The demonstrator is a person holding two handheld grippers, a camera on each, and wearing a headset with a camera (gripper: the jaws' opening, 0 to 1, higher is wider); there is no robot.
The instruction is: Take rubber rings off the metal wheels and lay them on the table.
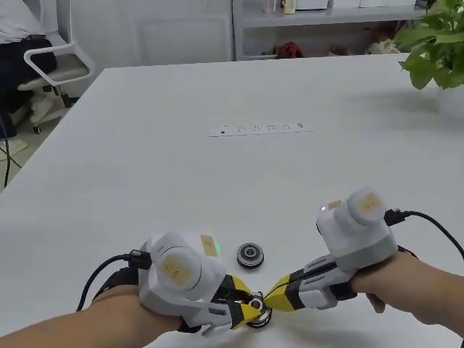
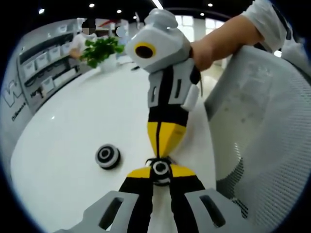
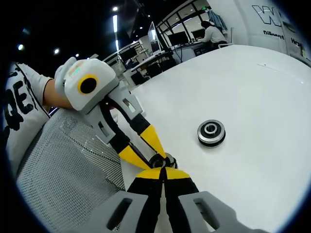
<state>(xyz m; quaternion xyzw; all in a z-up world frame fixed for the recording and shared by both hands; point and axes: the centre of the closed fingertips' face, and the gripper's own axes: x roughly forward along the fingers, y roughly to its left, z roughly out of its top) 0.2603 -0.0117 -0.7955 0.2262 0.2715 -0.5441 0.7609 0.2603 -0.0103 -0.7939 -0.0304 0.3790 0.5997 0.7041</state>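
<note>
Where L/R jaws meet, wheel (image 2: pixel 160 168) part-hidden

Two small round metal wheels at the near edge of the table (image 1: pixel 217 181).

Free wheel (image 1: pixel 250 254): lies flat, hub up. It has a silvery centre with a dark bore, and the dark ring (image 3: pixel 211 141) is still on around the rim. Nothing touches it.

Held wheel (image 1: pixel 259 317): near the free one, on the person's side. It is clamped between the yellow tips of the left gripper (image 2: pixel 160 171), one tip on each side, with the hub face toward that gripper's camera. The right gripper (image 3: pixel 163 171) tips, closed to a point, touch its edge. Can't tell if it rests on the table or if its ring is on.
</note>
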